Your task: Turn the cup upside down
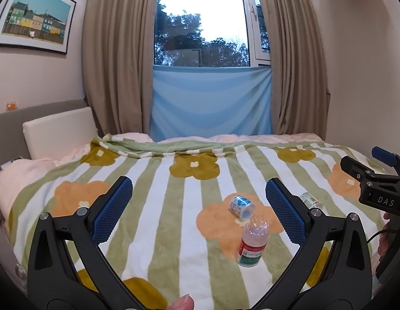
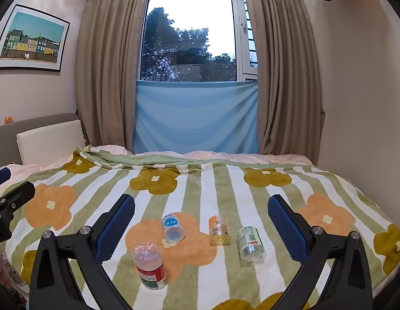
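Fingers first: left gripper has both blue pads spread wide, nothing between them; right gripper same, wide apart & empty. Both hover above the flower blanket, no contact w/ anything.

Four cut-bottle cups on the blanket. Red-label cup stands inverted already, near right gripper's left finger, low in view. Blue-label cup lies on its side, mouth toward the camera, between the right fingers, closer to the left one; in left wrist view it sits just inside the right finger. Orange-label cup & green-label cup also on their sides, between the right fingers, nearer the right one.

Which cup is the target: can't tell; a lying one likely.

Handling, my guess: thin clear plastic, v. light, walls will squash if squeezed hard, label film prob slick, round so it rolls on soft bedding. Grab mid-body across the label, gentle squeeze, then rotate mouth down.
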The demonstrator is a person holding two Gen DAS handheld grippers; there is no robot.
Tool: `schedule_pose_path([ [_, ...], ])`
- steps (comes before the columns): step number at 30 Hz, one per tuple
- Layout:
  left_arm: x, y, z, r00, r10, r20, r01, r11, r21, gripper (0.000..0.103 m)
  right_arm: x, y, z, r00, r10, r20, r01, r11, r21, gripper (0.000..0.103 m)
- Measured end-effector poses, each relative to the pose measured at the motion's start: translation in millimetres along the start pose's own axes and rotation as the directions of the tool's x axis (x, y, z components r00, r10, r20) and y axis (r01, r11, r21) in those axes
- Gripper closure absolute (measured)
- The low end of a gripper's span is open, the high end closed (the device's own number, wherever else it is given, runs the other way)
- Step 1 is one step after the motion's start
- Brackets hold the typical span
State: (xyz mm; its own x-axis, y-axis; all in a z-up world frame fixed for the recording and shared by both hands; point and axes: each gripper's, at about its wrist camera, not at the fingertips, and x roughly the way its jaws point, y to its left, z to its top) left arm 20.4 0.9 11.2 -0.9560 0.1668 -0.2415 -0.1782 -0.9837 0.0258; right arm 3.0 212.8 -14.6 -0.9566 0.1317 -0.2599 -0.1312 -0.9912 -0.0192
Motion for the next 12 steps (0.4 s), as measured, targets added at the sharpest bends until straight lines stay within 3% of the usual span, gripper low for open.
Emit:
schedule_pose_path([
  [12,-2.0,1.1,0.3,1.000,-0.003,0.008,0.003,1.000,-0.009,0.000,0.9,0.2,-0.5,1.000,0.001,-0.002,-0.001,1.000,0.000,0.000],
])
